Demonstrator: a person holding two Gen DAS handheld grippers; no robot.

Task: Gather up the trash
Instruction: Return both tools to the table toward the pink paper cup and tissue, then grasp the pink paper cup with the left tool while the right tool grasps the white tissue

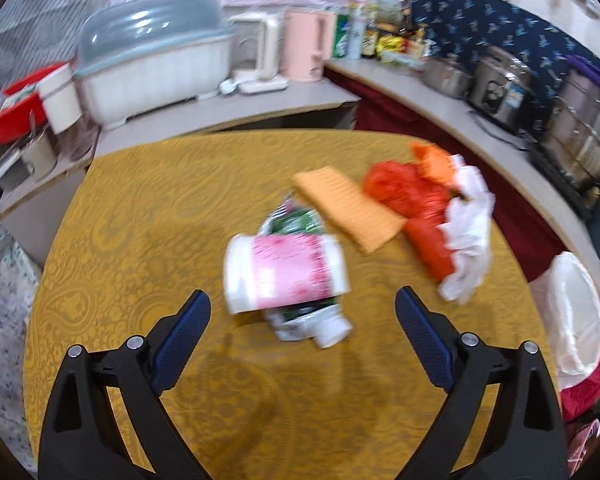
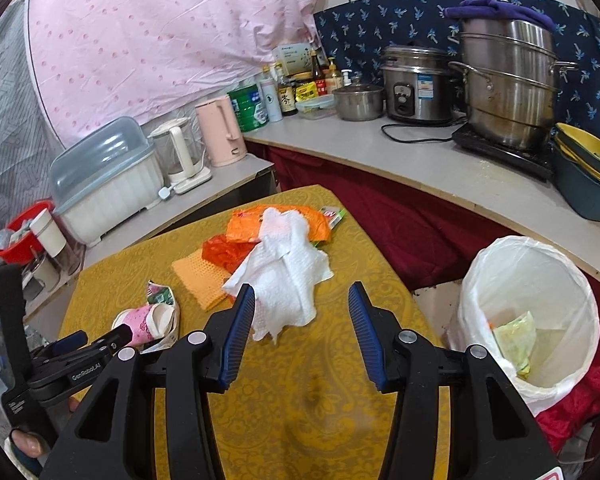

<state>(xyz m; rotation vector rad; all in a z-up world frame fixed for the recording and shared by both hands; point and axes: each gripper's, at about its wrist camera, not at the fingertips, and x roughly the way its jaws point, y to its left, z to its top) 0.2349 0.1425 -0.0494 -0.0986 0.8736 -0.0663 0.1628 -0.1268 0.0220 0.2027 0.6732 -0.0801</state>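
Landmark = pink paper cup [image 1: 286,274], lying on its side mid-way across the yellow tablecloth [image 1: 140,240].

Left gripper [image 1: 302,312]: jaws spread wide, nothing between pads, hanging just short of the cup w/ the cup roughly centred in the gap. Right gripper [image 2: 302,300]: jaws apart, about half spread, empty; its left pad sits at the near edge of the white paper towel [image 2: 288,264], not pinching it.

Handling, my guess:
- Cup: light, thin-walled, already dented, will crush. Take across the body, soft squeeze.
- Crumpled green/white wrapper [image 1: 300,322] under & behind the cup: flimsy, slippery, may come up w/ the cup or slide off.
- Paper towel, right of the cup: soft, weightless, grab a bunched fold.
- Red plastic bag [image 1: 414,208] & orange wrapper [image 2: 256,224] beyond the towel: limp, slick film.
- Orange knit cloth [image 1: 350,208] just behind the cup: soft; may not be trash at all.

White-lined bin [image 2: 528,312] stands off the table's edge, far right of the cup, few scraps inside.

Hard to read: left view is motion-blurred, so the cup's print & wrapper edges smear. The towel hides most of the pile beneath; can't count pieces. Bin base cut off.
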